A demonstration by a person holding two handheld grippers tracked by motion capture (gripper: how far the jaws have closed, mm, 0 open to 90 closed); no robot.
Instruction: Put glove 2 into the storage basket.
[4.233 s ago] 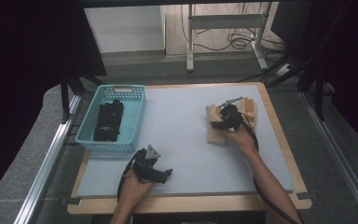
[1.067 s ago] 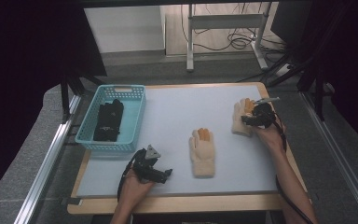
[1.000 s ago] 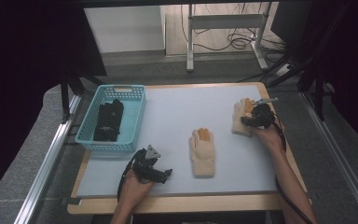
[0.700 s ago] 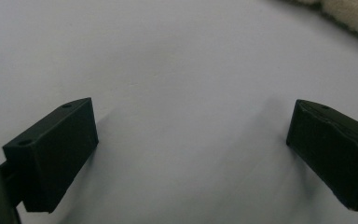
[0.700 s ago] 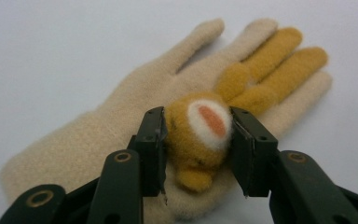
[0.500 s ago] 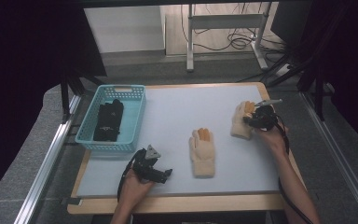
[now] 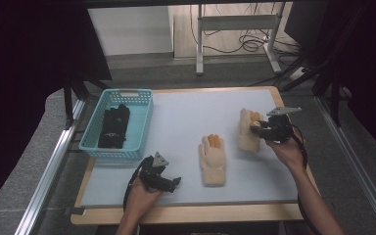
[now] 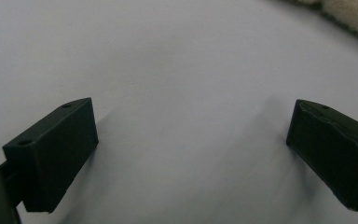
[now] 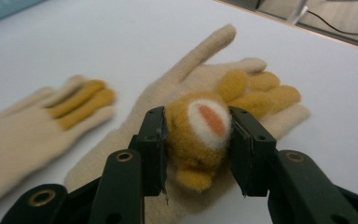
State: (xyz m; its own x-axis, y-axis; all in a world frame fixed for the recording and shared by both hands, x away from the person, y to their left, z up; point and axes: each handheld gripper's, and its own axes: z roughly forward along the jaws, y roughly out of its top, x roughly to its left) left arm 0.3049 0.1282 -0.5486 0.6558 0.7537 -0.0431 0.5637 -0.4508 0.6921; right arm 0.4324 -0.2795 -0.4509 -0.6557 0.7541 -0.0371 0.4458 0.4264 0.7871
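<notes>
While my right gripper (image 9: 196, 140) clamps the orange plush pad (image 9: 200, 135) sewn on the back of the cream glove (image 9: 200, 84), its jaws having just closed onto it, that far glove sits at the right side of the white tabletop (image 7: 186, 112). The pad bears a white patch with a reddish centre, and both black jaws press its sides. In the high view the same gripper (image 7: 262, 128) is at this glove (image 7: 247, 132), close to the table's right edge, with my hand behind it. Whether the glove is lifted clear of the surface I cannot tell.

A second cream glove (image 7: 212, 157) with orange fingertips lies flat near the middle of the table, just to the left of the held one and apart from it.

My left gripper (image 7: 169, 182) rests near the front edge, left of centre, its jaws spread wide with nothing but bare tabletop between them.

Farther left stands a turquoise basket (image 7: 92, 138) with dark gloves (image 7: 113, 126) inside.
</notes>
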